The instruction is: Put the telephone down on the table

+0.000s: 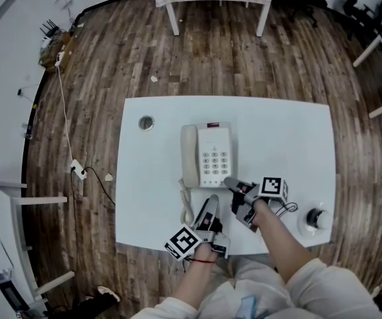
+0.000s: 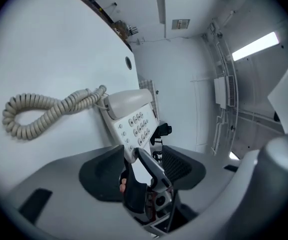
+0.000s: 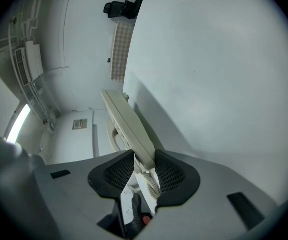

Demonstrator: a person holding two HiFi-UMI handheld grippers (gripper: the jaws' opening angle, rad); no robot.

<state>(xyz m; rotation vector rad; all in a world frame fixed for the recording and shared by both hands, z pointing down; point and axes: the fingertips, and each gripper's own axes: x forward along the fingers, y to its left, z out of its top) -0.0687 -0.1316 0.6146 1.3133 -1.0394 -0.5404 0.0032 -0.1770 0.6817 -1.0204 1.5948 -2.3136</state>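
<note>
my right tool (image 1: 230,183) clamped on the near corner of the telephone (image 1: 207,155), its long axis running straight ahead of that tool, keypad up, my left tool (image 1: 211,201) open, empty

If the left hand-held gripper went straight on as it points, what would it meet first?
Most likely the right hand-held gripper, clamped on the near edge of the telephone: it shows between the open jaws of the left hand-held gripper. Depth is unclear.
</note>
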